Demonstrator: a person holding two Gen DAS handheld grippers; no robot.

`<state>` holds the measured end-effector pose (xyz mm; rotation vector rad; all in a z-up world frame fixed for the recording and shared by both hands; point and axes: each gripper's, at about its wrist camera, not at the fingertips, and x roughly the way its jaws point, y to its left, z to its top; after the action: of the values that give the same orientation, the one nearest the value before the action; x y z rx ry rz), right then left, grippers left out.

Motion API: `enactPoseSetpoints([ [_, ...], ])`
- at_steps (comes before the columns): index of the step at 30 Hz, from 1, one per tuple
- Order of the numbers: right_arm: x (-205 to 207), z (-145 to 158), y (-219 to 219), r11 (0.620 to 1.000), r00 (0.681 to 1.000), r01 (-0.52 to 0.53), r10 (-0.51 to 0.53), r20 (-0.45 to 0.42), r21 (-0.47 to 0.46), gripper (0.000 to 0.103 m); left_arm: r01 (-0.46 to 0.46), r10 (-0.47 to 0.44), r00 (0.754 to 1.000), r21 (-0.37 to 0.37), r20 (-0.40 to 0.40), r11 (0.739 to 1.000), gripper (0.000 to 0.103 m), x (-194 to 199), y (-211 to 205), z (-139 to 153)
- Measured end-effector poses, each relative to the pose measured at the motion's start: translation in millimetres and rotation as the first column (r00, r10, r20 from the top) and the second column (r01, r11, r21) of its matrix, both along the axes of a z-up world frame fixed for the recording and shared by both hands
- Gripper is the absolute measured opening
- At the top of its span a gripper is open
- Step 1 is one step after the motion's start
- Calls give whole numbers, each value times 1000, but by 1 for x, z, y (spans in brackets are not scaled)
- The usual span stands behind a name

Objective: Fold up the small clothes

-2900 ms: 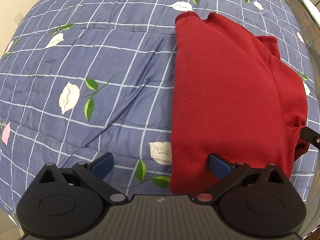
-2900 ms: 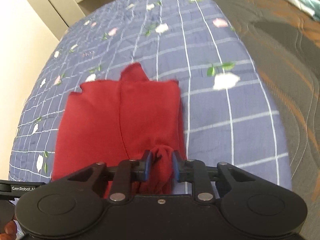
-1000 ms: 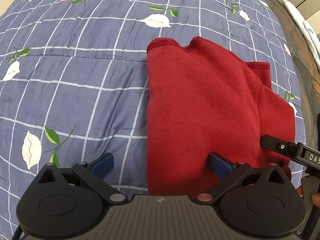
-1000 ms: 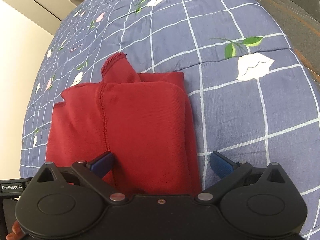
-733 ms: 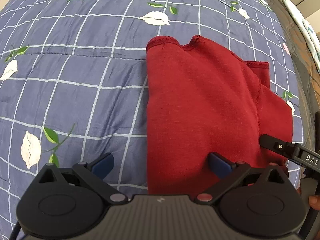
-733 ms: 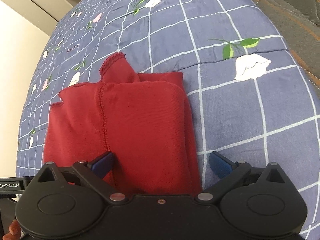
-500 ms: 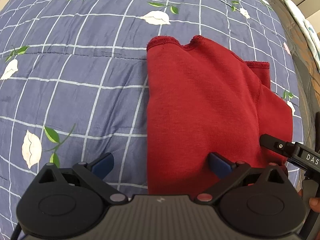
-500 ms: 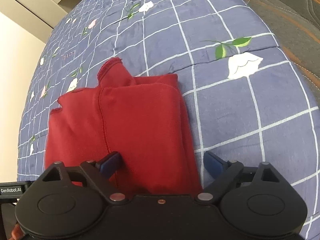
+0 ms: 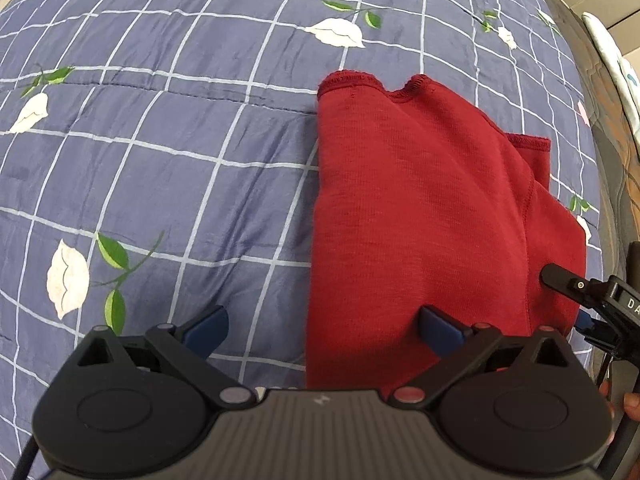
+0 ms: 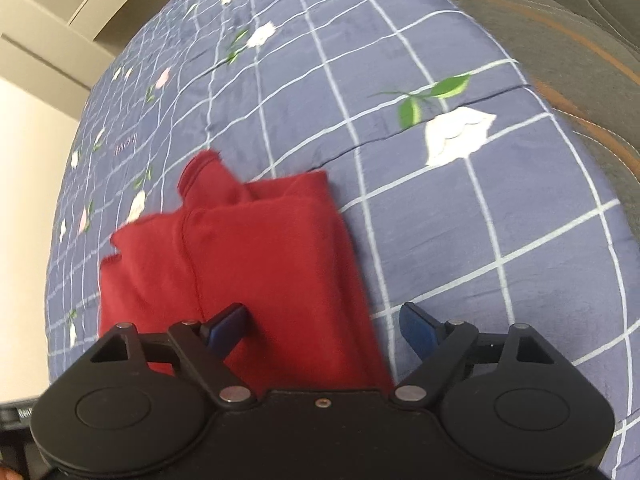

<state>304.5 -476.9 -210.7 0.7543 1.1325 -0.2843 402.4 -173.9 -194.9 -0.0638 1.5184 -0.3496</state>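
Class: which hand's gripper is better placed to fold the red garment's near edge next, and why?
Probably the right gripper: its jaws, just closing, straddle the red garment unpinched. The left gripper straddles only its side edge.

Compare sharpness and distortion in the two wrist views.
Left wrist view: sharp, stitching on the red garment is crisp; fisheye bows the quilt grid lines. Right wrist view: motion-blurred, the garment's edges and the quilt's flowers smeared; same fisheye bulge, and a bright washed-out wall at left.

One red garment (image 9: 420,208) lies on one blue checked quilt (image 9: 180,184). Two pairs of tongs are over it, the left tongs (image 9: 324,326) and the right tongs (image 10: 322,326).
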Motion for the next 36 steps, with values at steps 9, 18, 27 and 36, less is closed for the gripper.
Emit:
enactPoseSetpoints([
  [9, -1, 2, 5, 999, 999, -26, 25, 19, 29, 49, 11, -11, 1000, -77, 3, 997, 63, -3, -10, 9],
  [18, -3, 20, 11, 995, 995, -95, 95, 40, -15, 21, 47, -45, 997, -36, 55, 998, 39, -13, -21, 25],
  [27, -16, 46, 20, 995, 991, -90, 92, 93, -34, 14, 90, -79, 989, -83, 123, 992, 28, -29, -20, 62],
  [36, -54, 74, 36, 998, 990, -67, 67, 125, -7, 13, 134, -122, 984, -93, 131, 987, 27, -71, -9, 80],
])
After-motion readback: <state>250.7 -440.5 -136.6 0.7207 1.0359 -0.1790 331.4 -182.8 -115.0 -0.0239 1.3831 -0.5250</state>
